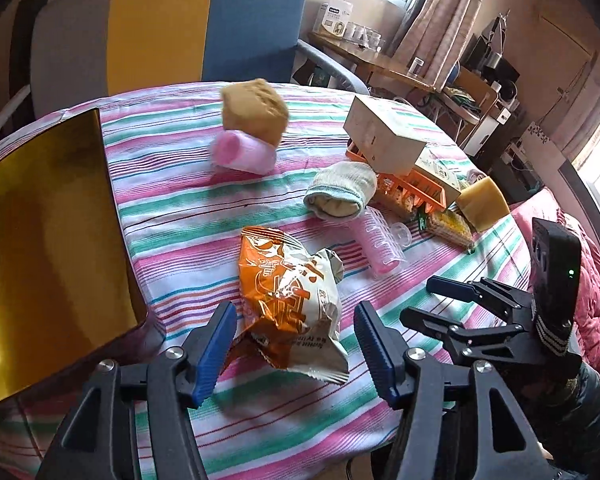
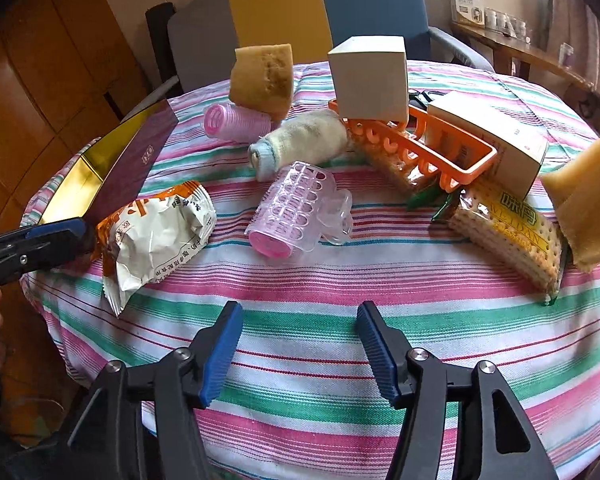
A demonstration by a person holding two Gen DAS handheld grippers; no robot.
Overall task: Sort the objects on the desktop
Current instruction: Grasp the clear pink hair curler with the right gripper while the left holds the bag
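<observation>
An orange and white snack bag [image 1: 290, 300] lies on the striped tablecloth [image 1: 180, 208]; it also shows in the right wrist view [image 2: 156, 236]. My left gripper [image 1: 296, 348] is open, its blue fingers on either side of the bag's near end. My right gripper [image 2: 300, 350] is open and empty above bare cloth at the table's front; it shows at the right of the left wrist view [image 1: 443, 300]. Ahead lie a clear pink hair roller [image 2: 296, 208], a rolled sock [image 2: 300, 146], a second pink roller [image 2: 236, 122] and a sponge [image 2: 262, 78].
A gold-lined box [image 1: 48, 240] stands open at the left. An orange rack [image 2: 419, 148] carries a white box [image 2: 369, 78], beside a carton [image 2: 491, 140], a cracker pack [image 2: 507, 232] and another sponge [image 2: 587, 208]. A chair [image 1: 172, 24] stands behind the table.
</observation>
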